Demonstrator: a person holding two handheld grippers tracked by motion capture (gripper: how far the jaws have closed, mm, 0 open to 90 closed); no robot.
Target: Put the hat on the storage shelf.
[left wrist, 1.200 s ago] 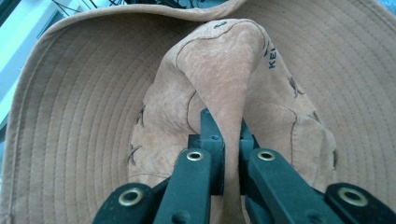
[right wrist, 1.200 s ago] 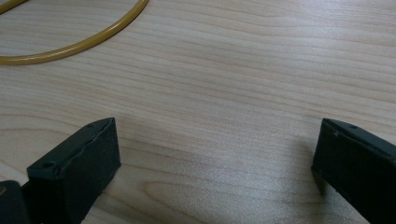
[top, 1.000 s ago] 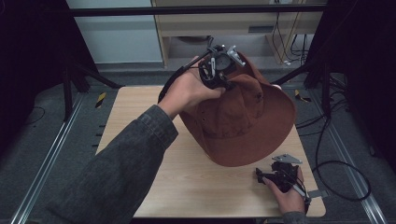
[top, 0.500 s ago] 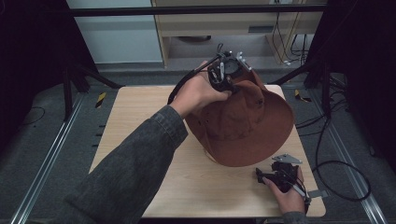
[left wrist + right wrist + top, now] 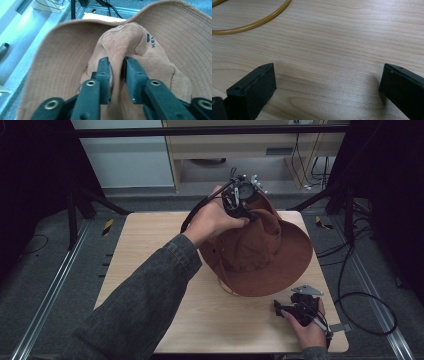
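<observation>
1. Brown wide-brimmed hat (image 5: 260, 255) sits over the middle-right of the wooden table (image 5: 150, 250), tilted, crown lifted toward 12 o'clock, brim drooping toward 5 o'clock. Whether its low edge touches the wood, I cannot tell.
2. Left gripper (image 5: 239, 200) is at the hat's 12 o'clock edge, held in the person's left hand (image 5: 212, 220); grey sleeve (image 5: 145, 305) runs down toward 7 o'clock.
3. In the left gripper view, the left gripper (image 5: 117, 72) has its jaws pressed in on a raised fold of the hat (image 5: 120, 42) crown fabric, cloth bunched between them. Brim spreads out behind, with dark lettering at about 1 o'clock, partly hidden.
4. Right gripper (image 5: 295, 310) rests low on the table at about 5 o'clock from the hat, well apart from the left one, in the person's right hand (image 5: 310, 330).
5. In the right gripper view, the right gripper (image 5: 327, 82) jaws stand wide apart over bare wood, nothing between them.
6. A yellowish ring (image 5: 254, 22) lies on the wood toward 11 o'clock there; a pale curve (image 5: 227, 290) peeks from under the hat's lower edge in the high view.
</observation>
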